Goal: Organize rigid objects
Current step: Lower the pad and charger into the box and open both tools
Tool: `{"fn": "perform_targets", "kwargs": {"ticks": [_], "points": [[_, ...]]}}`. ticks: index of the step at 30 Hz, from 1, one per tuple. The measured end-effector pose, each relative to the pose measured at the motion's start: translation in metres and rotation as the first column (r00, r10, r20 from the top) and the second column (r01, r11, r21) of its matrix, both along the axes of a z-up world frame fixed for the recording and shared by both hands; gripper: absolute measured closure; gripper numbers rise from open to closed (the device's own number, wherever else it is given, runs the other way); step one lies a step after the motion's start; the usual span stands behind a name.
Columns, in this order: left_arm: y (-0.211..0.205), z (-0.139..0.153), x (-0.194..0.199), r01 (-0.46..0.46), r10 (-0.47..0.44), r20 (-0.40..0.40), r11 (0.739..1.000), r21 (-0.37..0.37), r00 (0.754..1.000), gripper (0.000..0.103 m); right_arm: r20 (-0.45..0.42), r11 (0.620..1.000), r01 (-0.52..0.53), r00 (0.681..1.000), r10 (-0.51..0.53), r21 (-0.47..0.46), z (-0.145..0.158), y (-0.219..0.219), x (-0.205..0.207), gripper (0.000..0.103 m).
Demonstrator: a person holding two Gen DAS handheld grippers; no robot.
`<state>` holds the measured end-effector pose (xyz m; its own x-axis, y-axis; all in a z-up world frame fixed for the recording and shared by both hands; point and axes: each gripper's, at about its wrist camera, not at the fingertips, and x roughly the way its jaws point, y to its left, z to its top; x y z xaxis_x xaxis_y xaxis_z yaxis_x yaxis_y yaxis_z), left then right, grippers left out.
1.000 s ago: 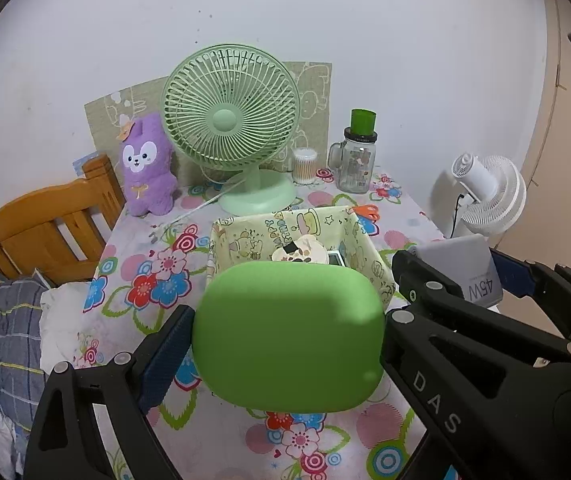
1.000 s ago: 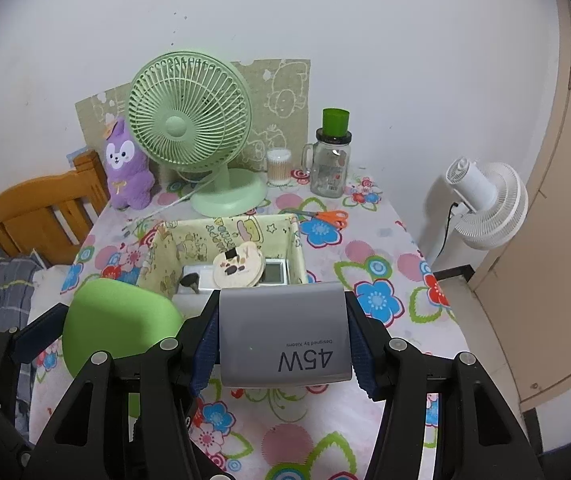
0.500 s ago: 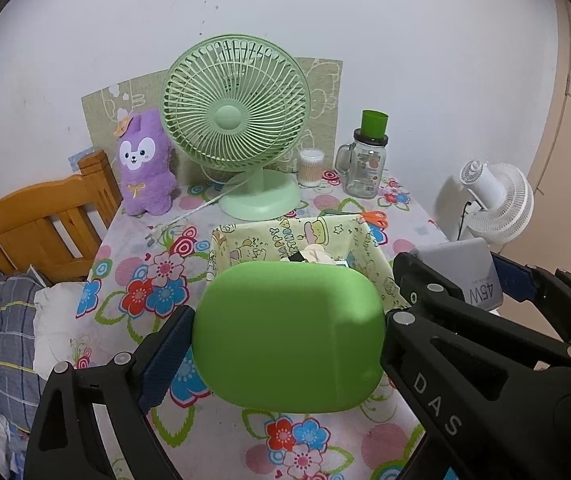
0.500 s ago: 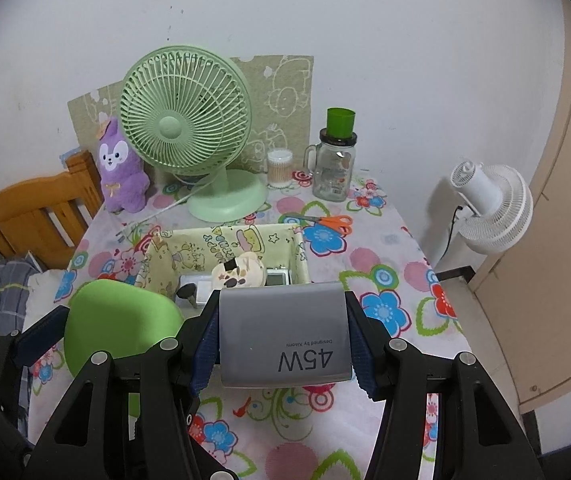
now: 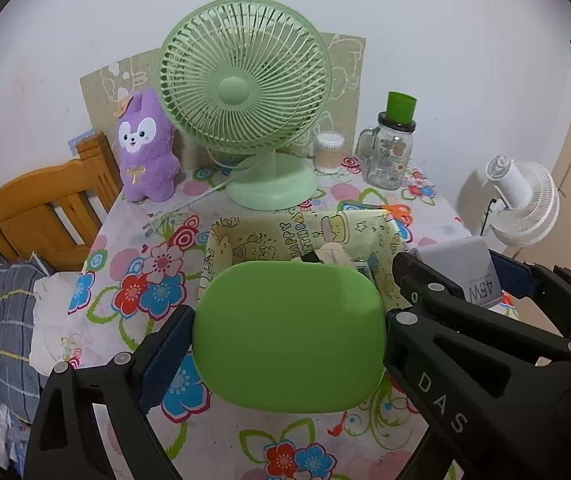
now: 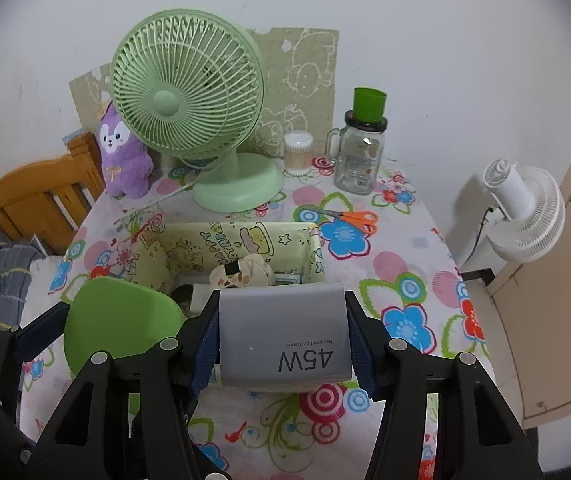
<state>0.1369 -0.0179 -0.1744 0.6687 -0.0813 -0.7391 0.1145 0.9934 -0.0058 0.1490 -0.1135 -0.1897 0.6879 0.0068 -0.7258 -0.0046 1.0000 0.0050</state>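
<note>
In the left wrist view we hold the left claw (image 5: 289, 336) clamped on a green case (image 5: 289, 336) that fills the lower centre of the frame. It is a smooth, matte, bright green slab with well-rounded corners and no markings, and its two short sides press against the blue pads (image 5: 165, 354). In the right wrist view our right claw (image 6: 283, 336) is clamped on a grey charger (image 6: 283, 336), low in the centre. This is a pale grey block with softly rounded edges, printed "45W" and a small line of text, both upside down to us; the blue pads (image 6: 205, 348) grip its left and right sides. The green case shows again at the lower left of that view (image 6: 121, 320), just beside the charger.

Both things hang above the near edge of a fabric box (image 6: 245, 236) with a yellow cartoon lining, which sits mid-frame on the flowered bench (image 6: 405, 280) and already holds a few small items. Behind it, in the upper half, stands a green fan (image 6: 187, 92).
</note>
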Motion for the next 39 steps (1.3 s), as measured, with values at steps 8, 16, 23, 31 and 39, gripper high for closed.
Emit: {"fn": "perform_targets", "kwargs": {"ticks": [8,16,23,31,39], "points": [[0.002,-0.011,0.016,-0.021,0.022,-0.018,1.000,0.023,1.000,0.008,-0.035,1.000,-0.029,0.999,0.030,0.008,-0.016,0.002,0.022,0.044],[0.003,-0.025,0.026,-0.026,0.027,-0.032,0.999,0.048,0.999,0.008,-0.078,0.998,-0.063,0.995,0.064,0.018,-0.032,0.006,0.038,0.044],[0.004,-0.038,0.032,-0.020,0.024,-0.068,0.998,0.058,0.997,0.008,-0.145,0.998,-0.045,0.988,0.052,0.048,-0.048,0.004,0.047,0.043],[0.002,-0.045,0.034,-0.017,0.021,-0.082,0.999,0.049,0.996,0.008,-0.184,0.997,-0.069,0.980,0.073,0.027,-0.054,0.004,0.054,0.043],[0.002,-0.043,0.038,-0.022,0.023,-0.081,1.000,0.021,0.996,0.008,-0.139,0.997,-0.068,0.988,0.065,-0.020,-0.043,0.001,0.047,0.030]]}}
